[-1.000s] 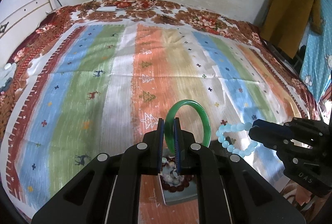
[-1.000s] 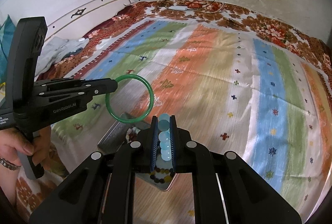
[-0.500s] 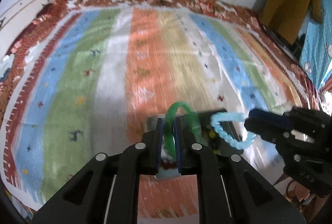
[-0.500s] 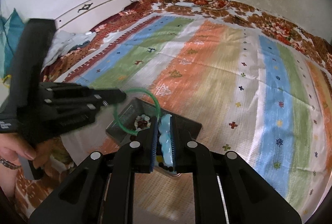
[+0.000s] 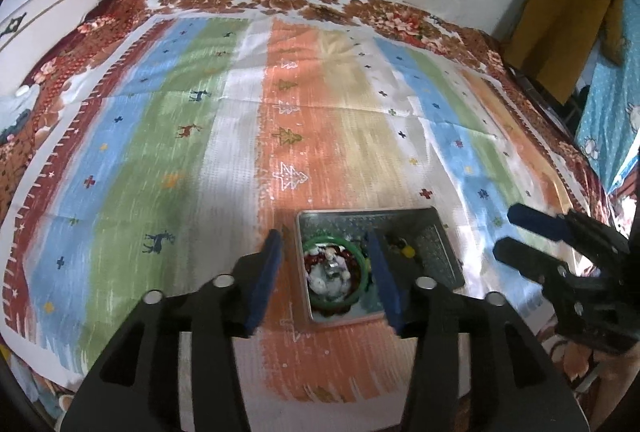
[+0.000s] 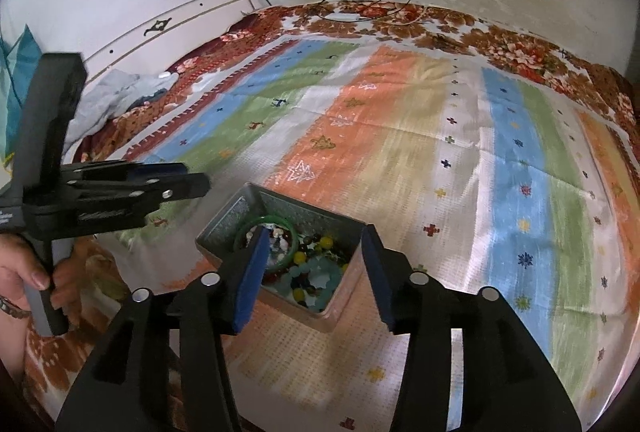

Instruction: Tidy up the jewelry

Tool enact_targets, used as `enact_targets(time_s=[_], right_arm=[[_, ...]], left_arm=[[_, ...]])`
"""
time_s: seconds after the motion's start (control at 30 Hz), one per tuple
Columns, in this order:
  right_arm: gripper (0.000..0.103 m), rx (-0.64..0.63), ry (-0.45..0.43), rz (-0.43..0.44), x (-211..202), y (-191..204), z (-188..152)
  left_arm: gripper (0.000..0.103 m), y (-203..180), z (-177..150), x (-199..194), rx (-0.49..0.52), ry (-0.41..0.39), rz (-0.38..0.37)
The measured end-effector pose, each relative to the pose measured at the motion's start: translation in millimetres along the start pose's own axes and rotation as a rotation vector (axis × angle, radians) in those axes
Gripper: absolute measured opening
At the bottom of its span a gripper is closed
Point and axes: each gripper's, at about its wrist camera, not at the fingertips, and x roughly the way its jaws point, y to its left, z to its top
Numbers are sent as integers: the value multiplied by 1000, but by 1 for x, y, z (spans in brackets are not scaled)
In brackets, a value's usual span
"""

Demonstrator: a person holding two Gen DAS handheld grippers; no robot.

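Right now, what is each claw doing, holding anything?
Left claw: open, holding nothing; the green bangle lies in the metal tin.
Right claw: open, holding nothing; the pale blue bead bracelet lies in the tin too.

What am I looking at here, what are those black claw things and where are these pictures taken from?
Those are two hand-held grippers, one in each of a person's hands, with a camera on each looking along its fingers. One picture is from the left gripper, the other from the right gripper. Both stand open and hold nothing. Under them, on a striped bedspread, sits a metal tin of jewelry: a green bangle, a pale blue bead bracelet and mixed coloured beads. A hand grips the left tool's handle.
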Motion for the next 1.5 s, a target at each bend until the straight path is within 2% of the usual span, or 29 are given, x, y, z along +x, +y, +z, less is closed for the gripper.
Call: enact_targets(time_s=[0.1,0.23,0.37,0.6,0.77,1.0,1.2,1.37,1.5], right_arm=[[54,6,2,-2,-3,-3,-5],[62,11,-13,3,-10,-4,-14],[68,18,-16,14,-14,-5,-21],[80,27,-38,11,-23,-5,-31],[85,28,-65,8,-29,-6,-35],[87,44,-96,2,-36,-11,-43],[88,36,-113,-11,-38,-9,-47],[88,38,-122,-26,-39,-10,-50],[89,49,-130,-27,-40,-13,-50]], left_arm=[[57,-6,-6,-10,33,-30,32],[68,-10,-13,-18,55,-41,23],[74,-17,-19,-21,96,-44,29],[86,-21,-26,-25,108,-49,20],[94,-31,-32,-31,158,-79,55],[95,-42,-38,-32,200,-107,84],[95,-49,-42,-35,232,-130,65],[95,-46,-42,-37,208,-153,88],[95,-43,-41,-40,201,-163,78]])
